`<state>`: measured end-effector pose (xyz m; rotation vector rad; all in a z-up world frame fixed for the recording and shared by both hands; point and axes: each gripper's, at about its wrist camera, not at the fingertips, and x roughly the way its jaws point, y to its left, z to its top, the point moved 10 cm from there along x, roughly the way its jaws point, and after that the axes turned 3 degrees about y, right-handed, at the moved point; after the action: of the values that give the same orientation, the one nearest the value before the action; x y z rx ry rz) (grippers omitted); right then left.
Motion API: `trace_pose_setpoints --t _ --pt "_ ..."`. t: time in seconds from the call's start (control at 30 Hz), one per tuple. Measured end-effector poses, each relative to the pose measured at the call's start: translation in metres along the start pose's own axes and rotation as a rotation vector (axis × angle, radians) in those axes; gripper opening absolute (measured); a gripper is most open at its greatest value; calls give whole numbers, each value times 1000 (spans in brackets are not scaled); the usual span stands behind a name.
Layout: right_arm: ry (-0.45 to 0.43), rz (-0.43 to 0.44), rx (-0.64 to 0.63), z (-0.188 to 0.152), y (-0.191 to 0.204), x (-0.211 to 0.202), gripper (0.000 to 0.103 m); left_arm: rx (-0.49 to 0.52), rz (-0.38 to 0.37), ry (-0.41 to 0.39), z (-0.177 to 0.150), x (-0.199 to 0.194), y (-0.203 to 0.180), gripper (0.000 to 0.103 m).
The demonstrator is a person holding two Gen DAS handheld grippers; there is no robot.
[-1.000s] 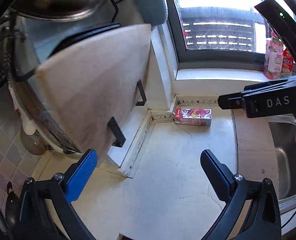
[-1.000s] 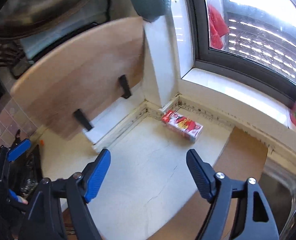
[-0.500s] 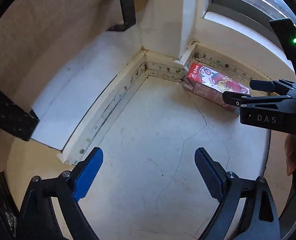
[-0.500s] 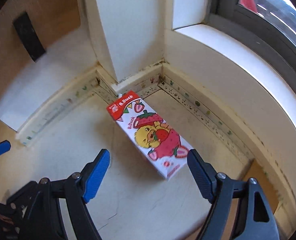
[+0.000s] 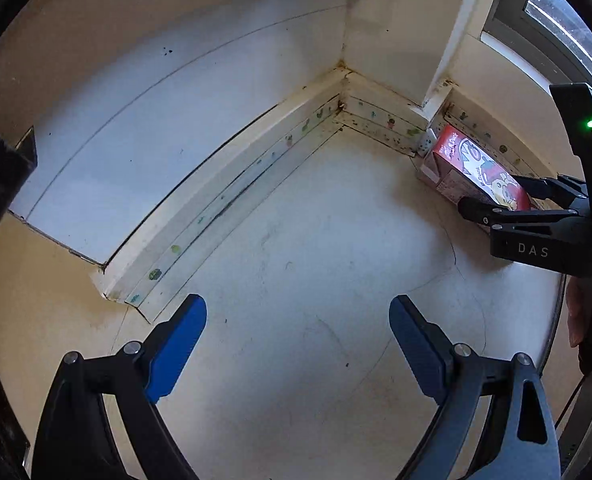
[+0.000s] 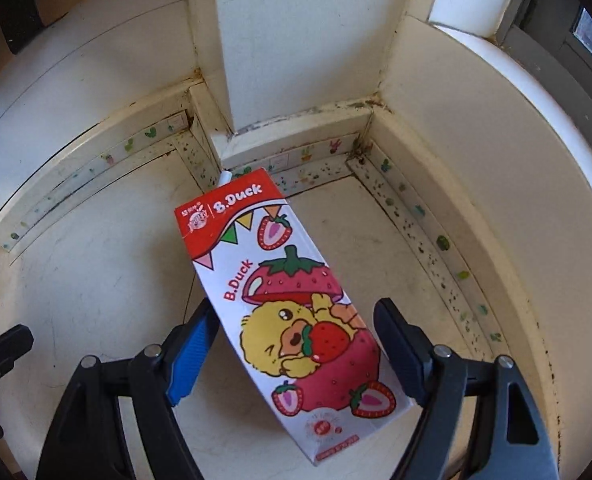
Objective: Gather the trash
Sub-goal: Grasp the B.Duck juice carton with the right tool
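A red and white strawberry drink carton (image 6: pixel 283 300) lies flat on the pale countertop (image 6: pixel 95 280), its top end against the wall corner. My right gripper (image 6: pixel 296 312) points down over it with the carton's lower half between its fingers. Its jaws are closing; the left blue pad sits at the carton's edge and a thin gap remains at the right pad. In the left wrist view the same carton (image 5: pixel 468 164) lies at the right, with the right gripper (image 5: pixel 504 196) astride it. My left gripper (image 5: pixel 296 308) hangs open over bare counter, holding nothing.
White walls with a stained base strip (image 5: pixel 255 184) close the corner behind the carton. A window sill (image 6: pixel 536 92) runs along the right. A raised white ledge (image 5: pixel 135 140) lies at the left. A person's hand (image 5: pixel 576 312) holds the right gripper.
Both grippers have dropped down into the counter corner. The right one now straddles the carton. The leaning board and window have slid out of view.
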<state>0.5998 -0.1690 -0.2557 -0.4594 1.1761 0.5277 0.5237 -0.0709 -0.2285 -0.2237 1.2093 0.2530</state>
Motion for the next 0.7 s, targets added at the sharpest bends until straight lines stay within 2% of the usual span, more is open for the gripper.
trace_pose_setpoints --t 0.07,0.13,0.17,0.3,0.53,0.7 --pt "7 19 7 -6 3 -3 71 9 -8 6 -6 -3 -4 92" --pt "22 50 34 -16 7 -6 58 23 -16 10 -12 -6 -7 92" --pt "31 59 52 -23 9 -9 56 27 -19 10 -15 -8 -9 92" --pt "34 112 150 -47 17 -26 55 53 -32 -12 -26 -25 -10 92" --pt "-11 179 336 -91 44 -87 55 104 -68 -64 -53 -72 0 92" --pt "-44 198 416 -121 76 -130 55 144 -135 -101 -81 -111 15 92"
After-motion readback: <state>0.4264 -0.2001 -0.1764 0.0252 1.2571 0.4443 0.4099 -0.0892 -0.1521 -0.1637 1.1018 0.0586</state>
